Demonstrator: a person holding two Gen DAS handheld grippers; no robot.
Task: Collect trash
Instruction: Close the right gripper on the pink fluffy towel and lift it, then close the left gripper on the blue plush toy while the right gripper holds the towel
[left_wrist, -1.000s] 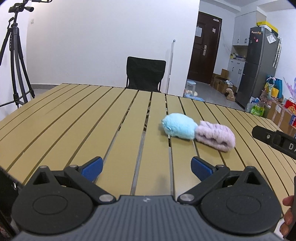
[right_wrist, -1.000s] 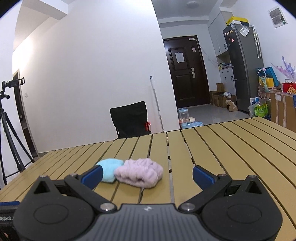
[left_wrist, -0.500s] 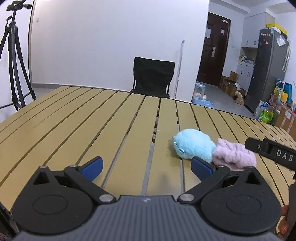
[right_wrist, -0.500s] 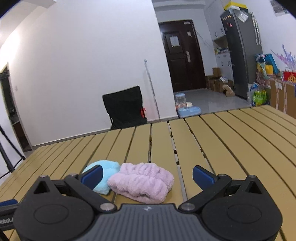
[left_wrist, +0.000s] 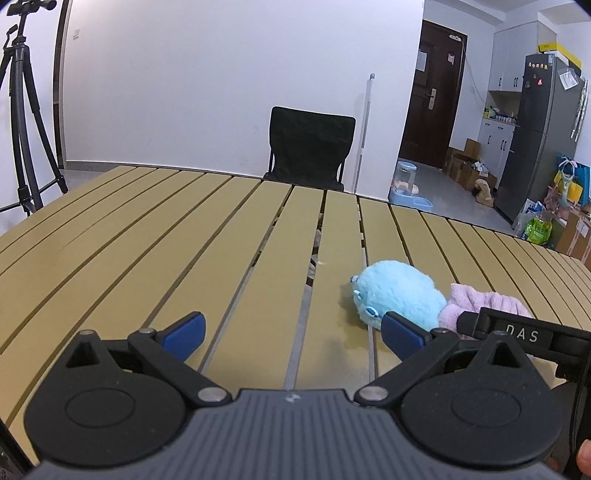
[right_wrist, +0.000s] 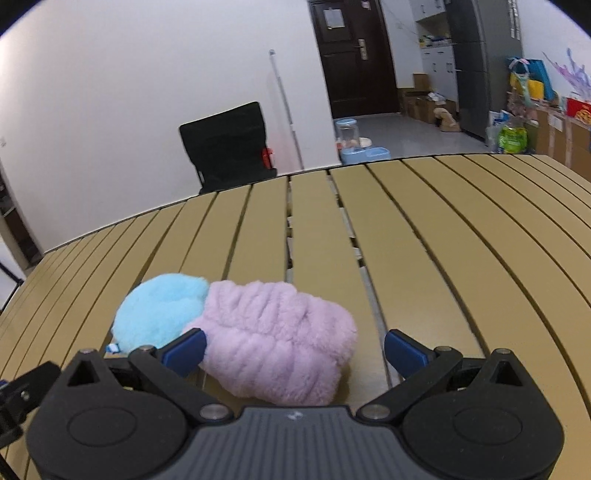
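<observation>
Risk — right gripper (right_wrist: 293, 349), jaws spread and empty, sits over pink plush (right_wrist: 277, 339) lying mid-table against blue plush (right_wrist: 160, 314); closing could snag both. Left gripper (left_wrist: 293, 332) also spread, beside the blue one, empty.

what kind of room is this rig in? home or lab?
Most likely a lived-in flat, with a recording set-up in it. A fridge with magnets stands by kitchen cupboards, a pet feeder sits on the floor near the door, and a tripod stands beside the slatted table.

Bright even light, fisheye-warped edges
</observation>
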